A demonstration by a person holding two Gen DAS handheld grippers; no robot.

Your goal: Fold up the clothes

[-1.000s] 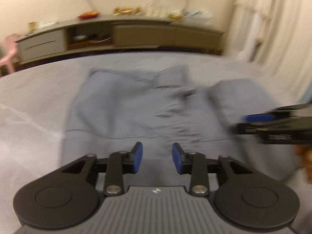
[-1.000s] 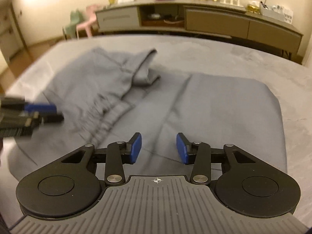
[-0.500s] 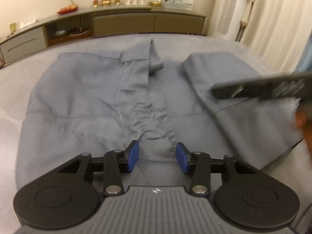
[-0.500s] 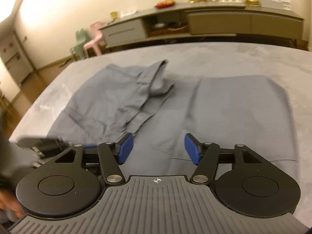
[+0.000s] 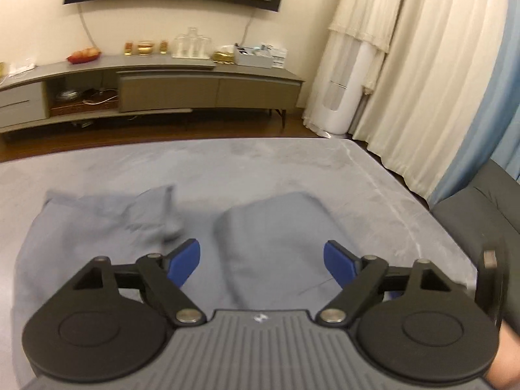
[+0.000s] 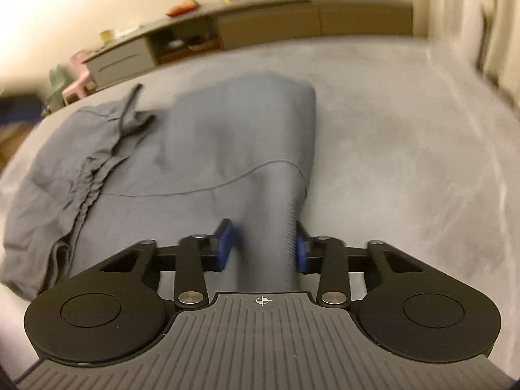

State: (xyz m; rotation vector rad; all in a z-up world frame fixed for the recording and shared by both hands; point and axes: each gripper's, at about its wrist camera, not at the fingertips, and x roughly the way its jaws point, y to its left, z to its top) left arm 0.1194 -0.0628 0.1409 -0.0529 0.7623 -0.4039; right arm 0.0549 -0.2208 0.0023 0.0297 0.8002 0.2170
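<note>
Right fingers closing on a fold of grey cloth, left fingers spreading empty

My right gripper (image 6: pixel 264 243) narrows its fingers around a raised ridge of the grey garment (image 6: pixel 227 149) — the cloth runs away from me along the table (image 6: pixel 406 149). My left gripper (image 5: pixel 261 261) is opening wide, nothing between its fingers, hovering above the garment — so the right hand has the near hem.

1. The left tool (image 5: pixel 261 261), its blue-padded jaws opening with nothing between them, hangs above grey clothes (image 5: pixel 136 227).
2. The clothes lie on a grey worktop (image 5: pixel 260 159).
3. Behind stands a low sideboard (image 5: pixel 182 87).
</note>
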